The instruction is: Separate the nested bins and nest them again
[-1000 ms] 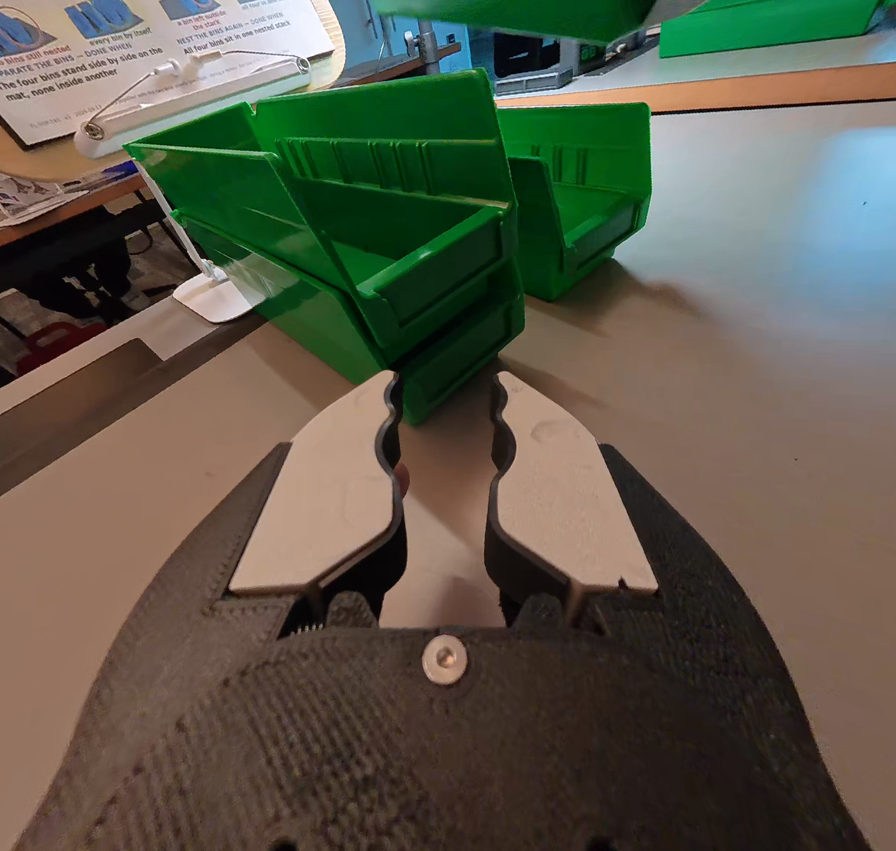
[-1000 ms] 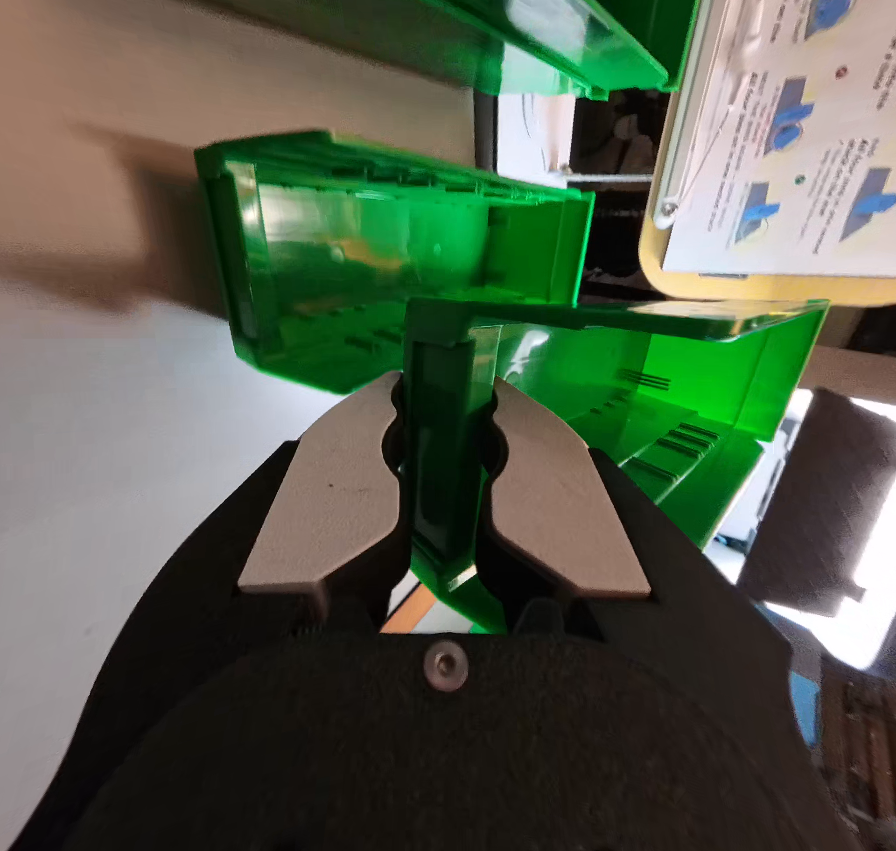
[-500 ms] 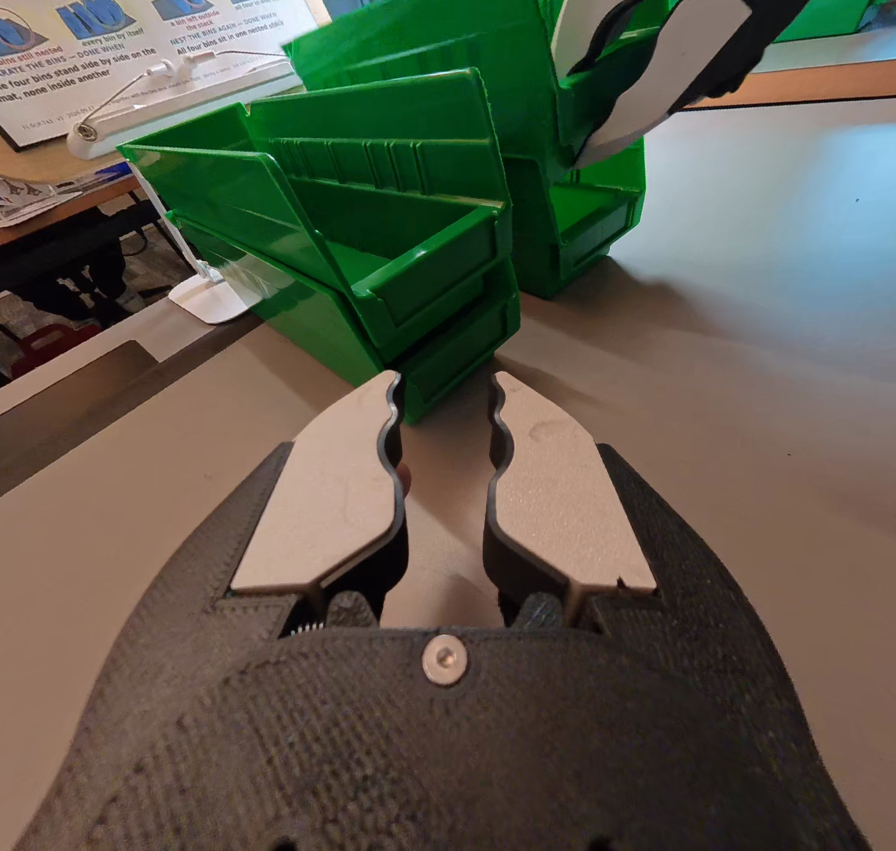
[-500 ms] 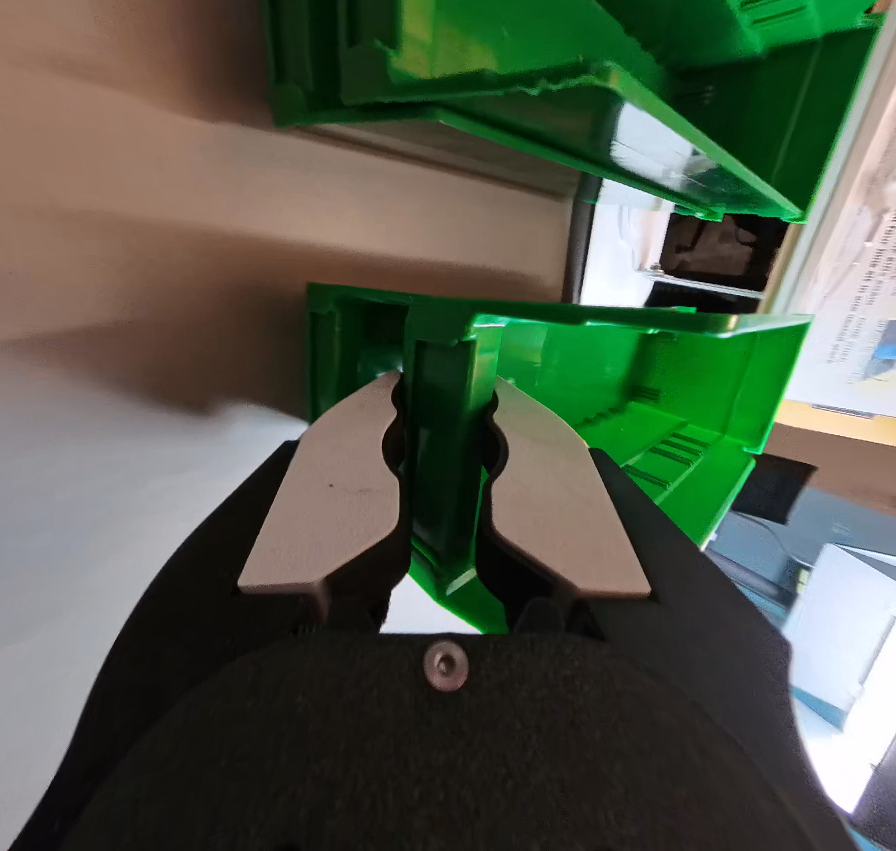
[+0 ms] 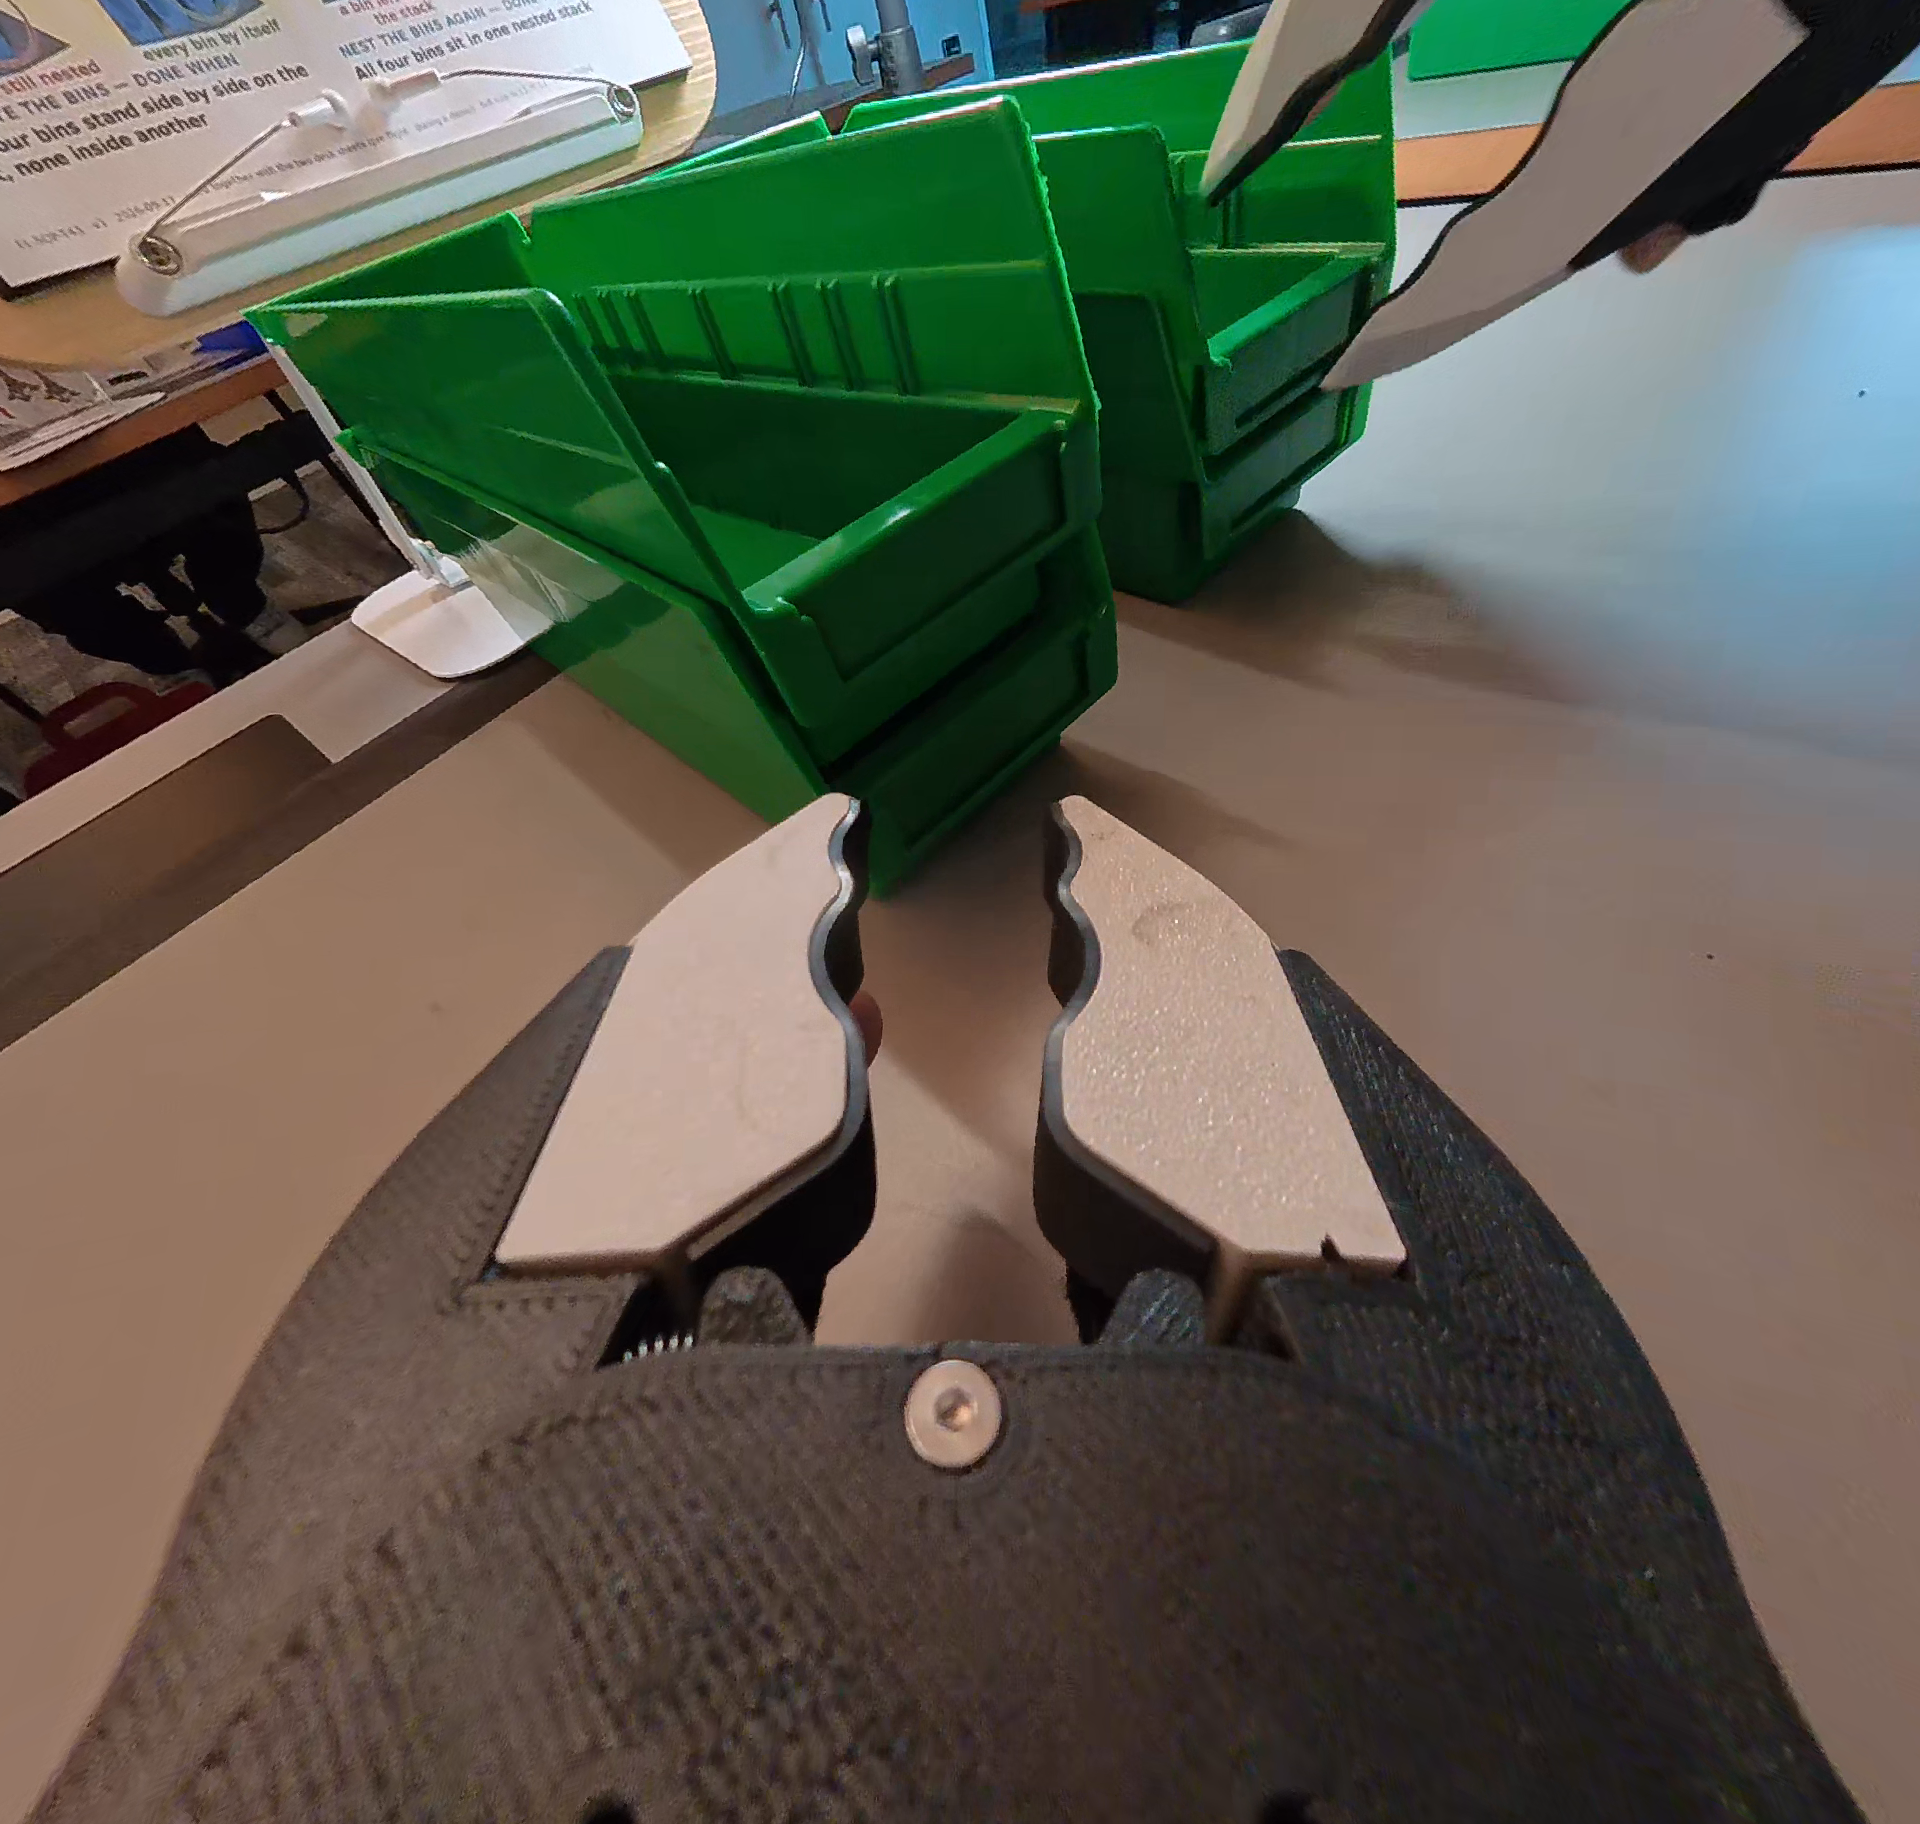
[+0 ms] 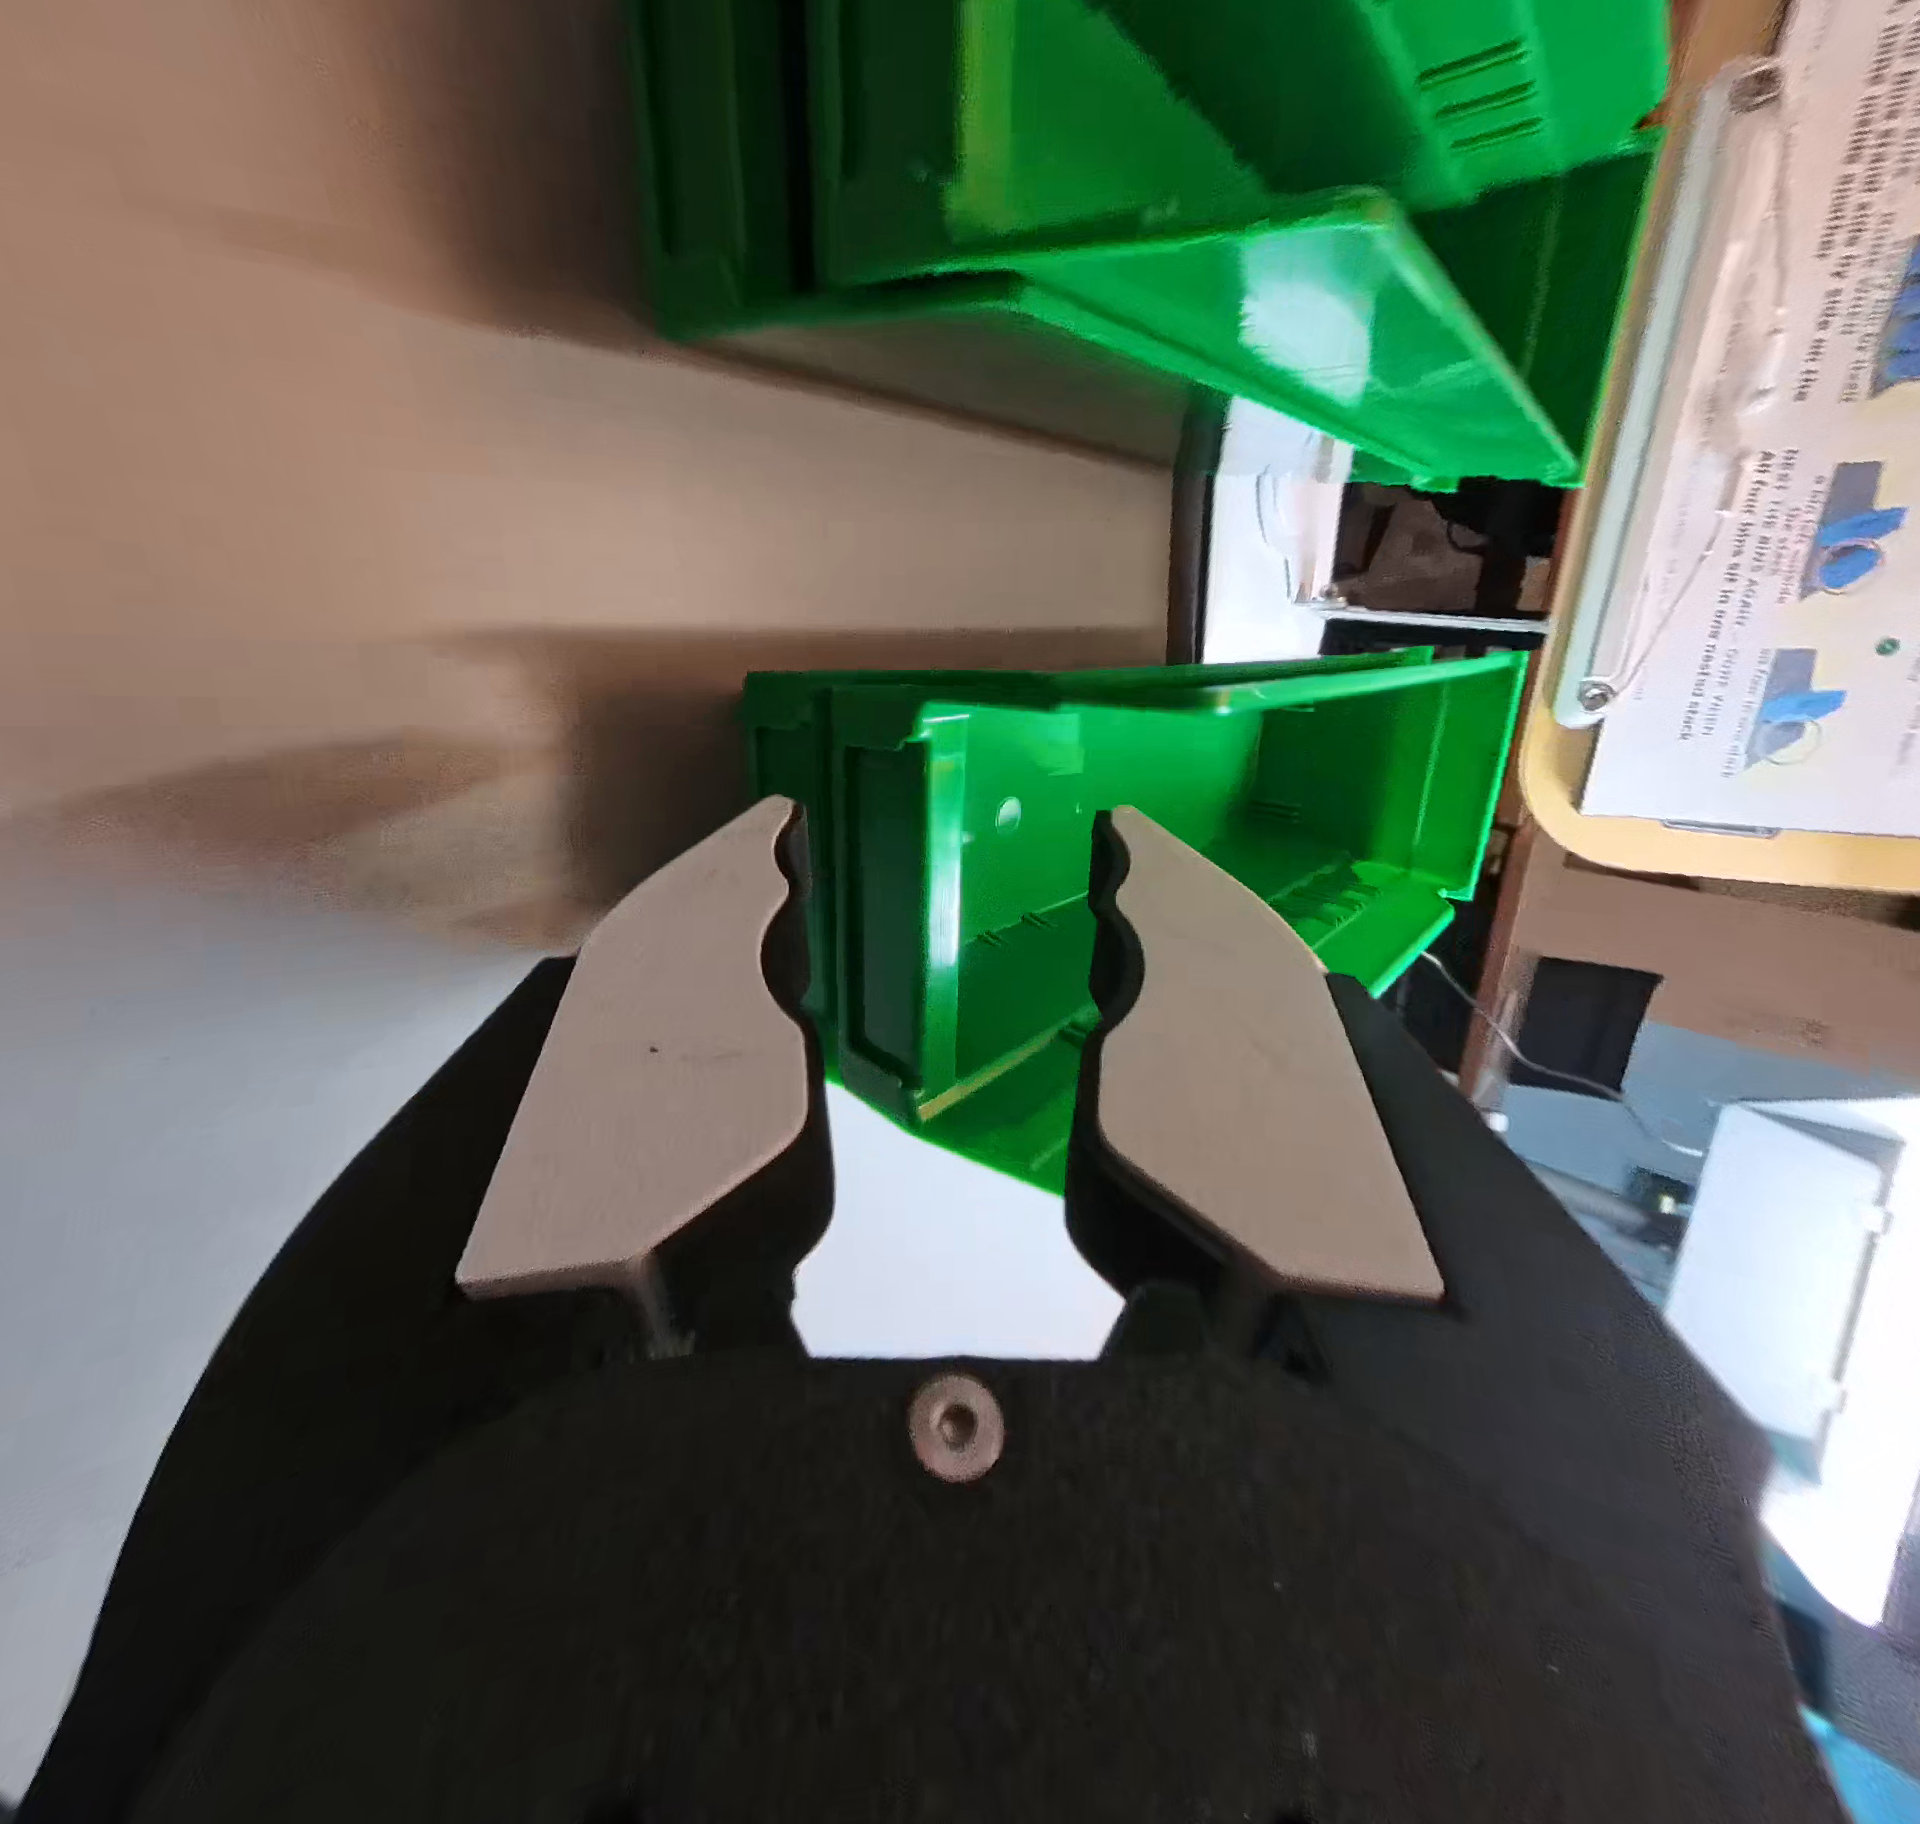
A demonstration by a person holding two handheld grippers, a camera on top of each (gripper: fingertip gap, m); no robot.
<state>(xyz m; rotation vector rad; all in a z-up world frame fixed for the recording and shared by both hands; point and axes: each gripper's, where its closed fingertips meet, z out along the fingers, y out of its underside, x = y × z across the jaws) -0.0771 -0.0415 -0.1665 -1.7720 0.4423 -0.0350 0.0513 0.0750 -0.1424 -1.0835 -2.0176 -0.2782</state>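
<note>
Two nested pairs of green bins stand on the table. In the left wrist view the near pair has an upper bin sitting in a lower bin. The far pair has an upper bin in a lower one. My left gripper is open and empty, its tips just in front of the near pair's lower front corner. My right gripper is open and straddles the front wall of the far upper bin, one finger inside it and one outside. The near pair also shows in the right wrist view.
A clipboard stand with an instruction sheet and its white foot stand behind the near pair at the table's left edge. The grey table top stretches to the right. More green bins lie on a far table. Left tips to right tips: about 20 cm.
My right gripper brought the bin it held down into the far bin, then its fingers opened and let go of the front wall. My left gripper has stayed still and open.
</note>
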